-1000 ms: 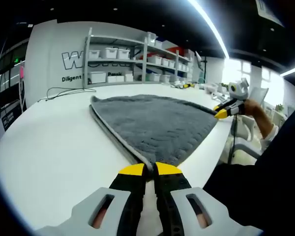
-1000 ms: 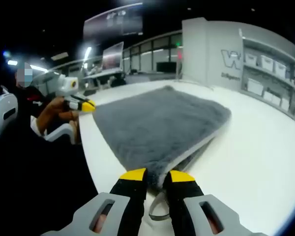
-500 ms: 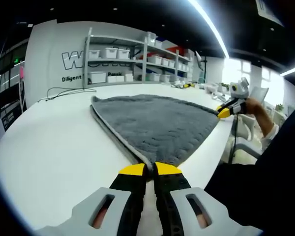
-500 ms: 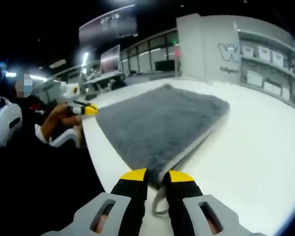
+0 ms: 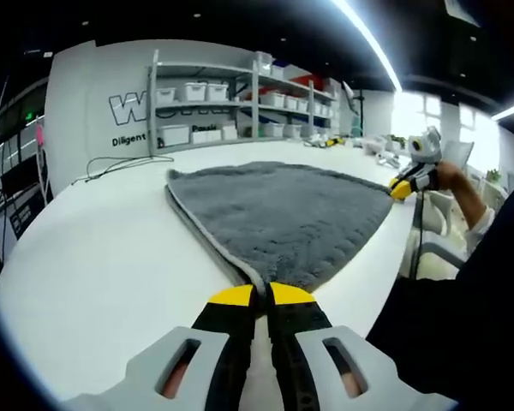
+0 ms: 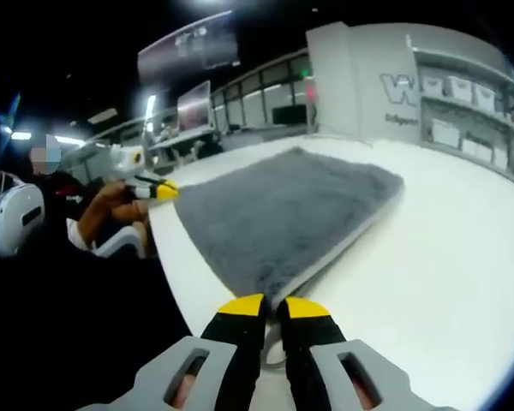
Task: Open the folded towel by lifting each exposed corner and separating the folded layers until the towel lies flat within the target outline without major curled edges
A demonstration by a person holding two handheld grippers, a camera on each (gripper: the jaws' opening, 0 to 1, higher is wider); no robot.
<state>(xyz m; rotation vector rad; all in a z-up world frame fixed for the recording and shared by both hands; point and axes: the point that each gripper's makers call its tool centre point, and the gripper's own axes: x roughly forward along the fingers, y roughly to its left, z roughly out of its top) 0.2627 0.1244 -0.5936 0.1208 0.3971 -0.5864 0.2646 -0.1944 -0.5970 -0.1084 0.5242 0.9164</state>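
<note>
Towel: a grey, fluffy towel [image 5: 274,214] lies spread on the white counter [image 5: 94,282], stretched taut between two near corners.
Left claw: in the left gripper view, the left claw [image 5: 254,294] has its yellow-tipped jaws pressed together on the towel's nearest corner, with the pale hem running away from the tips.
Right claw: in the right gripper view, the right claw [image 6: 274,304] has its jaws closed on another corner of the towel [image 6: 283,214]; a small loop of hem hangs just below the tips.
Left gripper view, extra: the right claw [image 5: 402,189] shows at the far right, held by a hand [image 5: 450,177], its yellow tip at the towel's corner by the counter edge. Behind the counter stand grey shelves [image 5: 240,103] with white bins, a wall with large lettering, and a dark cable [image 5: 124,163] lying on the counter.
Right gripper view, extra: the left claw [image 6: 161,192] shows at the left, gripped by a hand [image 6: 111,205], its tip meeting the towel's far corner. A white chair [image 6: 17,214] sits in the dark area to the left, and monitors stand on desks beyond the counter [image 6: 428,274].
</note>
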